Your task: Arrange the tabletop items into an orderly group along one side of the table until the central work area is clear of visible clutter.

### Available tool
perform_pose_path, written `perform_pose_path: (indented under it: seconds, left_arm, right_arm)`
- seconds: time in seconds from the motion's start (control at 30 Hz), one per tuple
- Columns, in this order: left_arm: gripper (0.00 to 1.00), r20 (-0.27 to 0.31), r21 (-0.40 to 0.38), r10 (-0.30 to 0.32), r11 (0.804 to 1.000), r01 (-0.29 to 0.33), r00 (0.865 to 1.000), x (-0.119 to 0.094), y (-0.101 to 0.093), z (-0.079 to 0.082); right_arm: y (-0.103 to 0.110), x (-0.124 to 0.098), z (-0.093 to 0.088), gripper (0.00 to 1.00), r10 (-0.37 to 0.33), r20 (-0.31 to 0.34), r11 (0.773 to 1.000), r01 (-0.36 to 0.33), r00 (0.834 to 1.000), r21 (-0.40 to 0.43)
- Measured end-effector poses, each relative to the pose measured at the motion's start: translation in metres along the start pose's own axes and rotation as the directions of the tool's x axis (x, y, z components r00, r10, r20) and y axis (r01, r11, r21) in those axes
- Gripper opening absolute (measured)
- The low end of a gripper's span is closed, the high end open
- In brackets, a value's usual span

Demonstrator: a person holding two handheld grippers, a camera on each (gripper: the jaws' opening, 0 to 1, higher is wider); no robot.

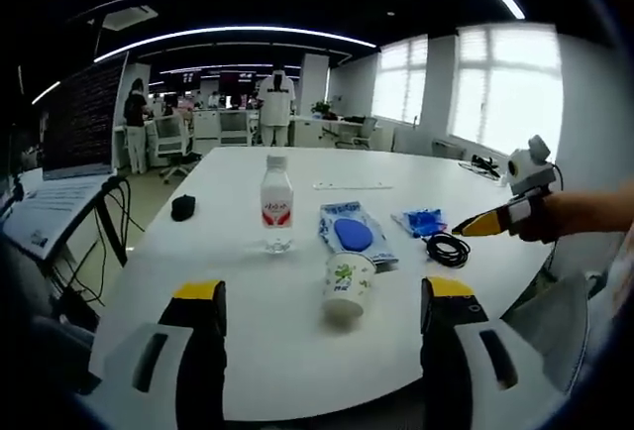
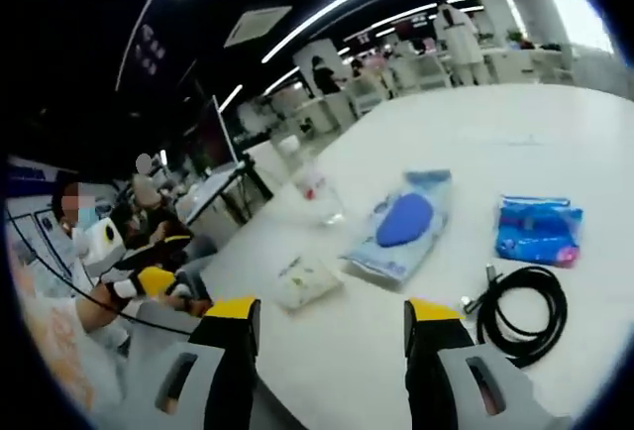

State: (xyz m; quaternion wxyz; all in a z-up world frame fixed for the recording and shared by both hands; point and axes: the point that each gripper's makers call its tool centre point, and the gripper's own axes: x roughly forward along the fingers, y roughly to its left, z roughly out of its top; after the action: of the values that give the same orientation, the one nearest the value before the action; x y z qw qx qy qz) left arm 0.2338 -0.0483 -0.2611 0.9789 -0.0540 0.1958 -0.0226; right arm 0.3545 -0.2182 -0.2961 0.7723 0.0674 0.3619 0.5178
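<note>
On the white table (image 1: 297,351), the clutter sat spread across the middle: a water bottle (image 1: 276,204) upright, a paper cup (image 1: 347,284) nearest, a clear packet with a blue pad (image 1: 354,235), a small blue packet (image 1: 424,222), a coiled black cable (image 1: 447,249) and a dark object (image 1: 183,207). The left gripper (image 1: 322,301) hung wide open, empty, facing the cup. The right gripper (image 2: 332,316) was also wide and empty near the cable, probably to start gathering from that side.

Both views low at the table (image 1: 297,351) edge, sharing bottle (image 1: 276,204), cup (image 1: 348,286), cable (image 2: 522,311).
</note>
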Motion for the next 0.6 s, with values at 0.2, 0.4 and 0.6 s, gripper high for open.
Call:
perform_pose_path:
  seconds: [0.2,0.4,0.6]
  left_arm:
    - [0.82,0.027,-0.041,-0.014,0.999,0.016,1.0,-0.01,-0.005,0.002]
    - [0.81,0.023,-0.053,0.0,0.999,0.001,1.0,-0.017,0.003,-0.002]
    - [0.81,0.052,-0.133,-0.018,0.991,0.024,0.999,-0.02,0.0,0.001]
  right_arm:
    - [0.0,0.045,0.017,0.56,0.057,-0.079,0.996,-0.061,0.995,-0.06]
    - [0.001,0.077,0.01,0.54,0.079,-0.148,0.992,-0.092,0.986,-0.081]
    - [0.007,0.101,0.003,0.52,0.13,-0.189,0.984,-0.15,0.973,-0.094]
